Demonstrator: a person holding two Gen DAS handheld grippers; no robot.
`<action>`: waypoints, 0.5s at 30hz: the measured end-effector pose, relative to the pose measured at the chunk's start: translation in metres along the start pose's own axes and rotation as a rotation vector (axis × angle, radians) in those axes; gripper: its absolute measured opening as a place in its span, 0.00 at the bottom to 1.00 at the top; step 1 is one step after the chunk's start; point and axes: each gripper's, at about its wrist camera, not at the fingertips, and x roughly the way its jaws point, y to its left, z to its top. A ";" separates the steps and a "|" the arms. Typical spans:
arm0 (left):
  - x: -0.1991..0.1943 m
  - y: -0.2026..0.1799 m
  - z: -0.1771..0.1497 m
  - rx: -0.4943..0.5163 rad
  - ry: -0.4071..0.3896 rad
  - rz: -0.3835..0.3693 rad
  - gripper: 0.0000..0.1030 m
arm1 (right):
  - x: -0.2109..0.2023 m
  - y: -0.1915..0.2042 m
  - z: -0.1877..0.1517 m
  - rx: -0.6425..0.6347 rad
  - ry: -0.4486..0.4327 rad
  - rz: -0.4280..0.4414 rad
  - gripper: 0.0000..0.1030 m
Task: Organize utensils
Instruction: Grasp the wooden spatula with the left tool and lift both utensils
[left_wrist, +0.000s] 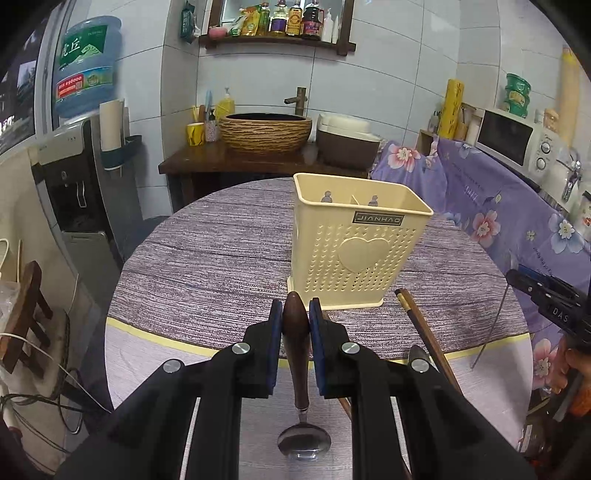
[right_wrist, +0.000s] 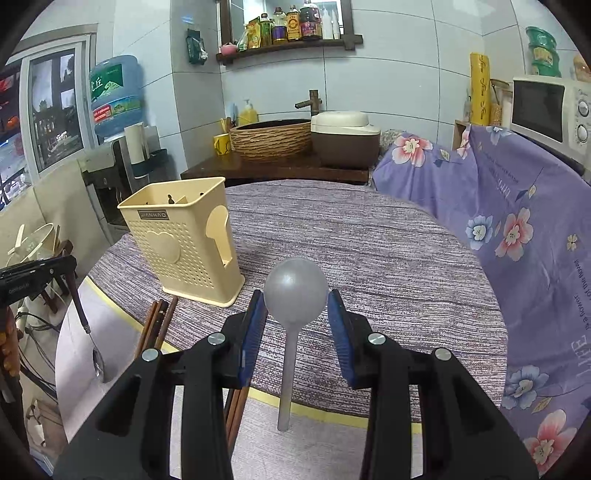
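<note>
My left gripper (left_wrist: 295, 314) is shut on the brown wooden handle of a metal spoon (left_wrist: 297, 354), whose bowl hangs toward the camera above the table. The same spoon (right_wrist: 83, 314) shows at the left of the right wrist view. A cream perforated utensil holder (left_wrist: 354, 243) stands upright just beyond it; it also shows in the right wrist view (right_wrist: 184, 243). My right gripper (right_wrist: 295, 302) is shut on the bowl of a grey spoon (right_wrist: 293, 295), handle pointing down. Brown chopsticks (left_wrist: 424, 332) lie on the table beside the holder, also in the right wrist view (right_wrist: 155, 325).
The round table (left_wrist: 221, 251) has a purple striped cloth. A floral purple cover (right_wrist: 517, 240) drapes furniture on the right. A wooden counter with a basin (left_wrist: 266, 129) and a rice cooker (right_wrist: 345, 136) is behind. A water dispenser (left_wrist: 74, 177) stands left.
</note>
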 end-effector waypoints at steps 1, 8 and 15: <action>0.001 0.001 0.000 -0.003 -0.003 -0.005 0.15 | -0.004 0.001 -0.001 0.000 0.000 0.003 0.35; -0.010 0.009 -0.003 -0.021 -0.019 -0.035 0.15 | -0.009 0.004 -0.006 -0.002 -0.004 0.002 0.35; -0.022 0.014 0.004 -0.019 -0.059 -0.042 0.15 | -0.018 0.006 0.000 -0.007 -0.031 0.005 0.35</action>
